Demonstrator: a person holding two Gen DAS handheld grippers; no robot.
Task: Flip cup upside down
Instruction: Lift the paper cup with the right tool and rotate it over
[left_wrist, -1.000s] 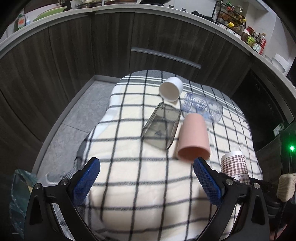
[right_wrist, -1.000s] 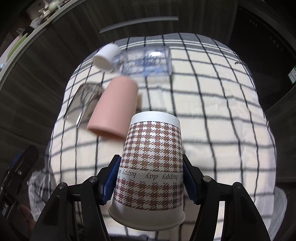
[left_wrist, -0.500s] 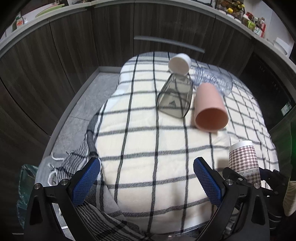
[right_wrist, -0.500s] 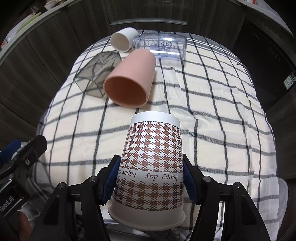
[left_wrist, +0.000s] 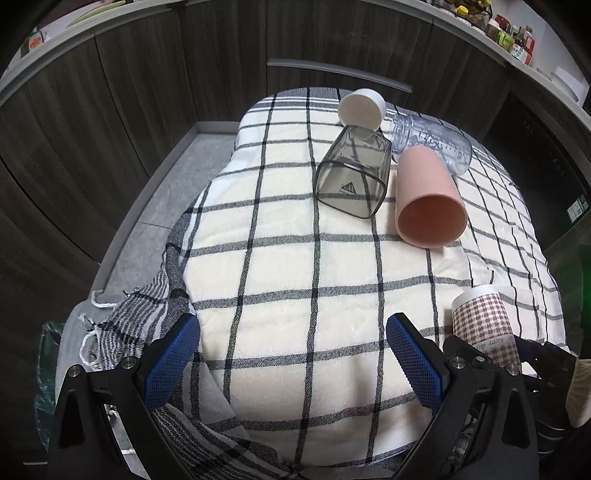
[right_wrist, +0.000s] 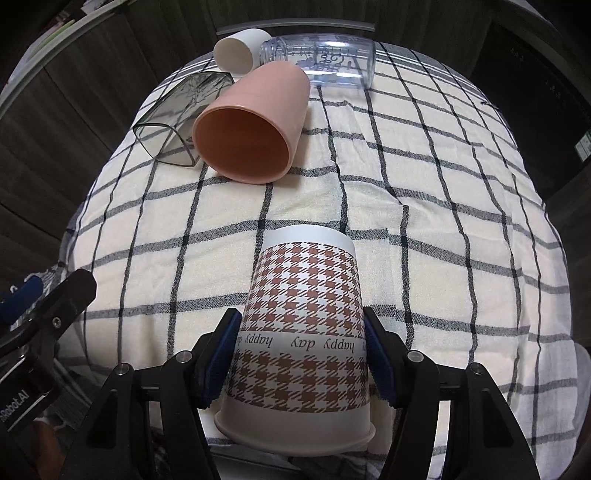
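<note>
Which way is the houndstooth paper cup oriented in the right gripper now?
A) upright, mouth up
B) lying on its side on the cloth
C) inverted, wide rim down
C: the right gripper clamps the houndstooth paper cup with its wide rolled rim lowest and its "happy day" lettering upside down.

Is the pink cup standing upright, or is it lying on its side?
On its side. The pink cup lies on the checked cloth, and its open mouth faces the camera, showing the empty inside.
</note>
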